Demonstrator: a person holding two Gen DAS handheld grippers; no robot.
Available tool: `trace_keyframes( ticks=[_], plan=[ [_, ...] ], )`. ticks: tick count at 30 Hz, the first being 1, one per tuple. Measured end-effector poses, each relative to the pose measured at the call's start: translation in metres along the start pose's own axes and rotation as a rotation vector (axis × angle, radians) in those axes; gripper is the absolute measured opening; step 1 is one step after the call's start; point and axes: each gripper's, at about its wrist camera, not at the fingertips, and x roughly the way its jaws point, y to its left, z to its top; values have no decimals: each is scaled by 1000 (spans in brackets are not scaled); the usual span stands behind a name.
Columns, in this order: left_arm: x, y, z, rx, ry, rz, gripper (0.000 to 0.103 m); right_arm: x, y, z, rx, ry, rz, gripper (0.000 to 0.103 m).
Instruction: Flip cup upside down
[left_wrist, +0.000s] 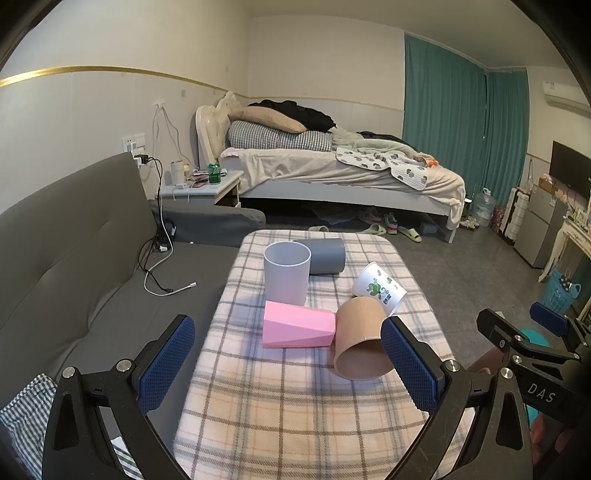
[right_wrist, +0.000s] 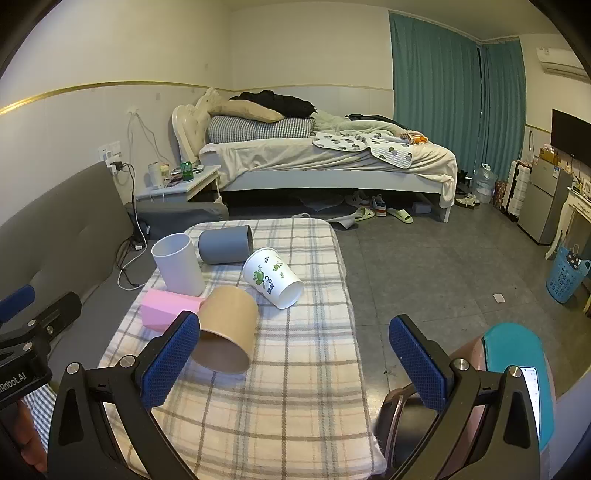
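Several cups sit on a plaid-covered table (left_wrist: 295, 413) (right_wrist: 295, 387). A white cup (left_wrist: 287, 272) (right_wrist: 177, 264) stands upright, mouth up. A grey cup (left_wrist: 325, 255) (right_wrist: 225, 244), a brown paper cup (left_wrist: 360, 339) (right_wrist: 227, 328), a printed white paper cup (left_wrist: 379, 288) (right_wrist: 273, 277) and a pink faceted cup (left_wrist: 297, 325) (right_wrist: 166, 306) lie on their sides. My left gripper (left_wrist: 288, 354) is open and empty, its right finger beside the brown cup. My right gripper (right_wrist: 295, 354) is open and empty, its left finger in front of the brown cup's mouth.
A grey sofa (left_wrist: 74, 258) with cables runs along the table's left. A bed (left_wrist: 332, 166), a nightstand (left_wrist: 199, 188), teal curtains (left_wrist: 461, 122) and a blue basket (right_wrist: 565, 275) stand farther off. A chair with a teal cushion (right_wrist: 513, 354) is at the table's right.
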Motion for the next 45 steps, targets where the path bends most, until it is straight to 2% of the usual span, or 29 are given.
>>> trace_keyframes(
  ticks=[35, 45],
  plan=[
    [3, -5, -8, -3, 0, -3, 103, -1, -2, 1, 2, 2, 0, 103],
    [21, -7, 0, -9, 25, 1, 103, 1, -2, 6, -4, 7, 4, 103]
  ],
)
